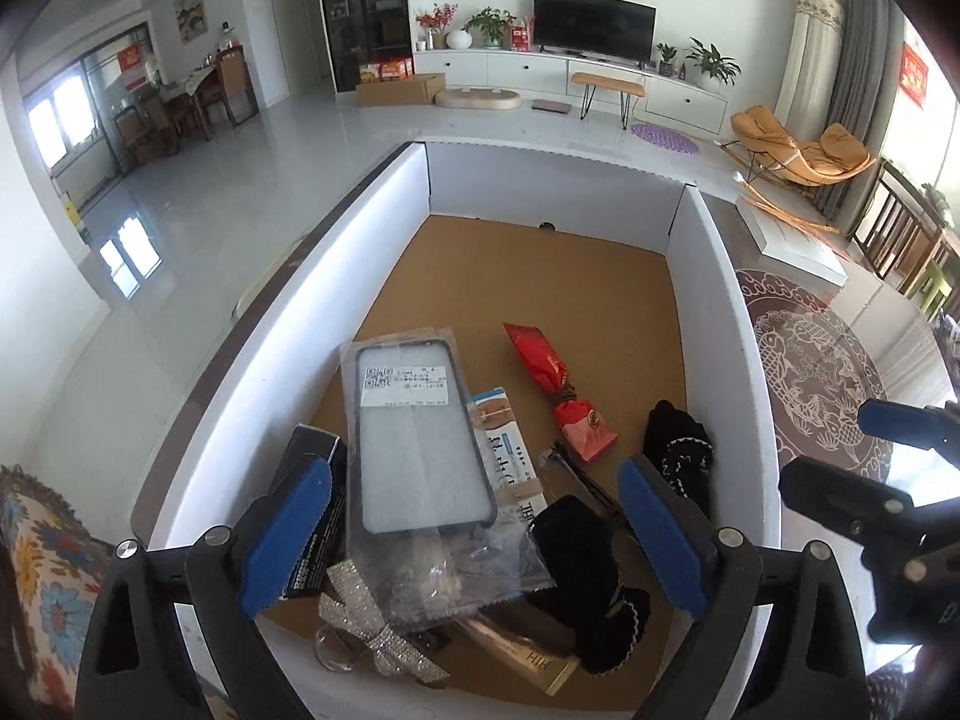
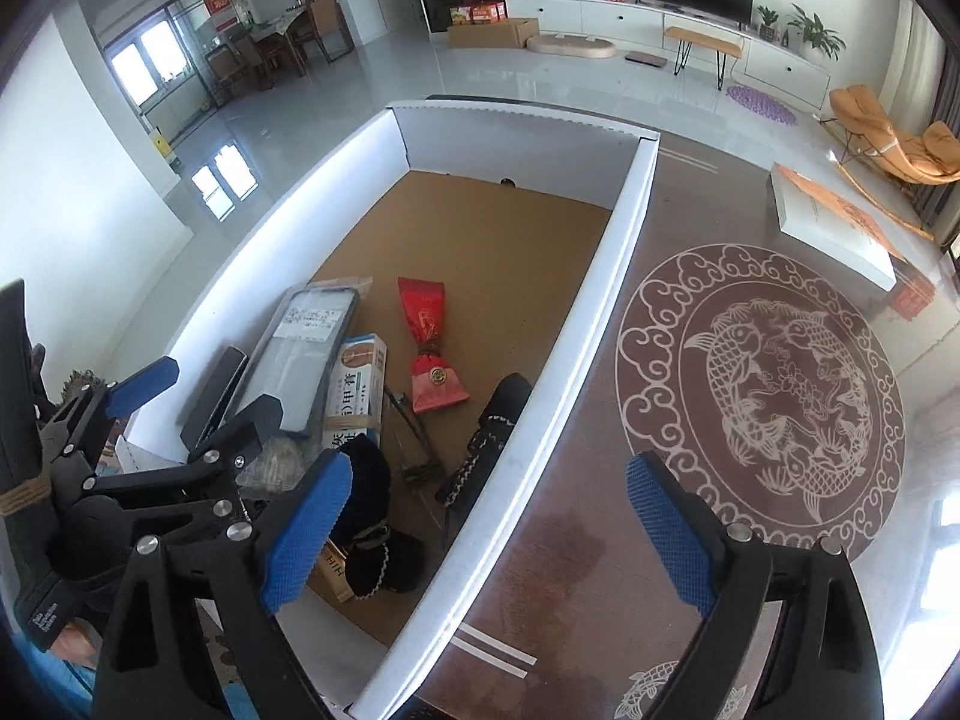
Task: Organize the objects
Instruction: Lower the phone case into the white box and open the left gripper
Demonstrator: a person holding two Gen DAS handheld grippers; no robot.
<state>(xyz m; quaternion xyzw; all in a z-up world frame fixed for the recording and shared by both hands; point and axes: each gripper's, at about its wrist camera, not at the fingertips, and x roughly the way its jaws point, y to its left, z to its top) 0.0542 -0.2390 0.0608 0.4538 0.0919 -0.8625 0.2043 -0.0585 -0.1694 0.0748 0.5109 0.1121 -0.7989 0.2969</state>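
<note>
Both my grippers, left point(image 1: 474, 531) and right point(image 2: 489, 525), gaped empty; next pick needed pads squarely astride the case point(image 1: 420, 438) below.

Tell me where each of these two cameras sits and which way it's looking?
Left wrist: on the left gripper, angled down into the white box; its blue fingers stand open; right gripper at the right edge.
Right wrist: on the right gripper, over the box's right wall and the table; left gripper at left.
Shared: the box, red packet, phone case.
</note>
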